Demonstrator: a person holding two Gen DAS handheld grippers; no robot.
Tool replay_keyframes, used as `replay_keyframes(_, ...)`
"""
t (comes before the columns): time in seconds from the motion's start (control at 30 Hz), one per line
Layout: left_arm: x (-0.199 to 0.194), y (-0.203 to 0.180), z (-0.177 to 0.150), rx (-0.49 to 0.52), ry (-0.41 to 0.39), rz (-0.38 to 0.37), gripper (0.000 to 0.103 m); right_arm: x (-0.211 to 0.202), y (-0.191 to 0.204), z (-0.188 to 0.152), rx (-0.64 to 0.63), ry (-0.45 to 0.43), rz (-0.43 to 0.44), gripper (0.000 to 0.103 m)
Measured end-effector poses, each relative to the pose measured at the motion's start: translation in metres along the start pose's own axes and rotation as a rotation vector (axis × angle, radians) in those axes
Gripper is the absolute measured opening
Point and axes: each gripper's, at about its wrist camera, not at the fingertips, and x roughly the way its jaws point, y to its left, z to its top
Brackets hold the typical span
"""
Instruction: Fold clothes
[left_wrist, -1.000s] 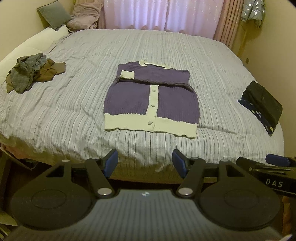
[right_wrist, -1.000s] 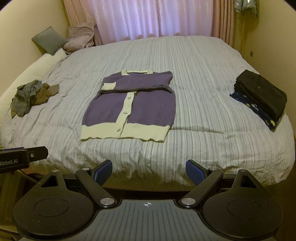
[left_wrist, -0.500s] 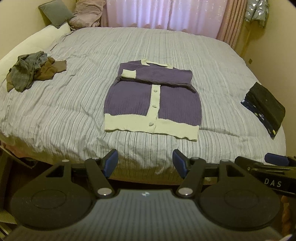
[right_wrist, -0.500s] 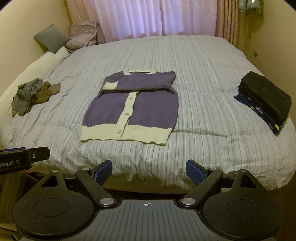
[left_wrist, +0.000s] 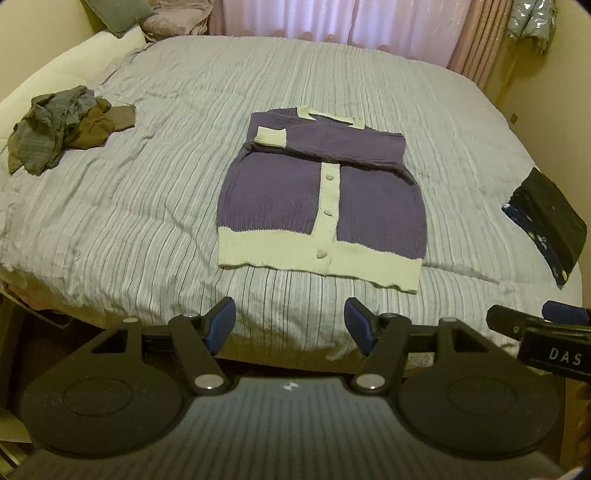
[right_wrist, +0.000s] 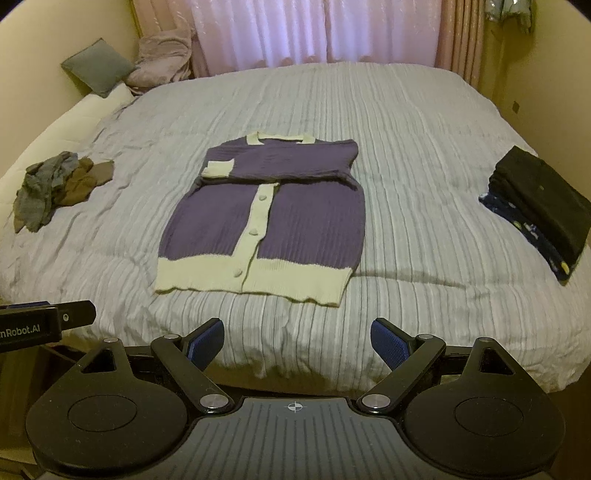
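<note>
A: Where is the garment now?

B: The purple cardigan (right_wrist: 266, 218) lies flat in the middle of the bed (right_wrist: 406, 147), buttons up. Its sleeves are already folded across the chest, and one cream cuff (right_wrist: 218, 168) rests near the collar. The cream hem (right_wrist: 251, 277) points toward the near edge of the bed.

A: And the two tools?

B: The left tool (left_wrist: 290, 325) and the right tool (right_wrist: 297, 343) are both released. The jaws stand wide apart and nothing is between them. They hover over the near edge of the bed, apart from the hem.

A: What can go wrong from here?

B: I think the next move is to take the two hem corners and fold the bottom up. The knit is thick and soft. If a pad bites too deep, it may catch the striped cover under it and pull the cover up together with the cardigan. If it bites only the top layer, the back layer stays behind and the fold becomes crooked.

A: Something else?

B: If one side lifts faster than the other, the folded sleeves may slide out. The crumpled clothes (right_wrist: 55, 184) at the left and the folded dark pile (right_wrist: 539, 199) at the right are well apart, so I expect no trouble from them.
</note>
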Motion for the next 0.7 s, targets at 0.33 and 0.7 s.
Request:
replay_keyframes(0.33, 0.069, 0.065, 0.075, 0.018, 0.036, -0.025, 0.062, 0.061, -0.021, 0.052, 0.157, 0.019, -0.088, 0.089)
replay_keyframes(0.7, 0.171, 0.154, 0.116, -0.053, 0.15, -0.178, 0.056, 0.115, -0.051, 0.048, 0.417, 0.045, -0.065, 0.089)
